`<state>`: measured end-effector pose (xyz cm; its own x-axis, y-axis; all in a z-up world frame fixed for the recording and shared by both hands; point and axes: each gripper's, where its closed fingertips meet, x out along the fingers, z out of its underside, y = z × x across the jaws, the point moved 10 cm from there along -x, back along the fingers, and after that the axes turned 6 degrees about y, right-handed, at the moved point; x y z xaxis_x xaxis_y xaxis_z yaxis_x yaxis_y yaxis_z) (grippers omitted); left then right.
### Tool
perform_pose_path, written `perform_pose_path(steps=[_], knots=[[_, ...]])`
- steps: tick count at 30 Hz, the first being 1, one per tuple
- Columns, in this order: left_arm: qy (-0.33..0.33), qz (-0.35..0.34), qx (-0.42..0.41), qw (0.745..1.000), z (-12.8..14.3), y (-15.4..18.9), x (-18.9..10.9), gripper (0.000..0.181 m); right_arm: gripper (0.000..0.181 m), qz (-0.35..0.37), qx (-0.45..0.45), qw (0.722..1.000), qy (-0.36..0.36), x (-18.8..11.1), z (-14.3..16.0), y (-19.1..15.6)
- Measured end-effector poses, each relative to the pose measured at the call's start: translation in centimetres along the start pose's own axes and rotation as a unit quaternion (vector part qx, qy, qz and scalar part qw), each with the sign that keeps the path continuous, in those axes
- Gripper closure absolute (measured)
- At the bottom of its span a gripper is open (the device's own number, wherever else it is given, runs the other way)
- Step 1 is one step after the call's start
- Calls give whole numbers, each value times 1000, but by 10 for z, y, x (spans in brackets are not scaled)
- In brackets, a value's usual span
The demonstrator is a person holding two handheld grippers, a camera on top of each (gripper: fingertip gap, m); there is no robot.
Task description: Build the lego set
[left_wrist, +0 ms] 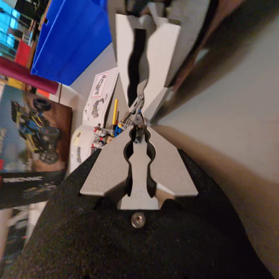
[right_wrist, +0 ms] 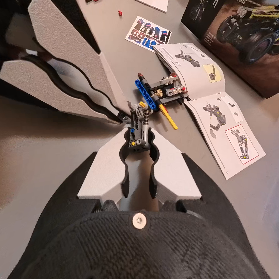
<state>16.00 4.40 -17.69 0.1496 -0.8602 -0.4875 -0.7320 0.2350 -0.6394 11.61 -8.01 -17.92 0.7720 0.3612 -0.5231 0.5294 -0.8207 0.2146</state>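
Note:
My right gripper (right_wrist: 138, 133) is shut on a grey lego arm assembly (right_wrist: 138, 128) that carries a spring shock absorber (right_wrist: 146, 118) and a blue pin. It holds the assembly above the grey table (right_wrist: 105, 37). My left gripper (right_wrist: 121, 119) comes in from the upper left, shut on a small dark grey piece (right_wrist: 122, 117) that it holds against the assembly's upper end. In the left wrist view my left gripper (left_wrist: 139, 128) pinches that piece (left_wrist: 138, 134). The right gripper (left_wrist: 138, 112) reaches down from above with the assembly (left_wrist: 135, 105).
A chassis section (right_wrist: 169, 90) with a blue beam (right_wrist: 145, 94) and a yellow axle (right_wrist: 167, 116) lies just beyond the grippers. The open instruction booklet (right_wrist: 211, 108) is beside it. Sticker sheet (right_wrist: 148, 36), set box (right_wrist: 241, 37) and a red piece (right_wrist: 120, 13) lie farther off. A blue bin (left_wrist: 72, 40) shows in the left wrist view. The tips of both grippers are at nearly the same place.

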Motion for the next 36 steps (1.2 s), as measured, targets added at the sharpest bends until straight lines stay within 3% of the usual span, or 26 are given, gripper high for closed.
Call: perform_pose_path(steps=[5,9,13,27,36], knots=[[-19,2,134,991,-2,3,2,171,160,-5,2,1000,-3,-1,2,2],[-44,-6,240,970,-2,4,1,158,160,-6,-4,1000,-5,-2,3,0],[-73,-17,316,946,-1,5,2,167,160,-15,1,1000,-5,-3,3,1],[-52,-52,327,942,-2,11,3,174,160,-16,6,1000,-8,-4,4,3],[-21,-66,202,977,0,7,6,173,160,-10,13,1000,-8,-5,6,6]])
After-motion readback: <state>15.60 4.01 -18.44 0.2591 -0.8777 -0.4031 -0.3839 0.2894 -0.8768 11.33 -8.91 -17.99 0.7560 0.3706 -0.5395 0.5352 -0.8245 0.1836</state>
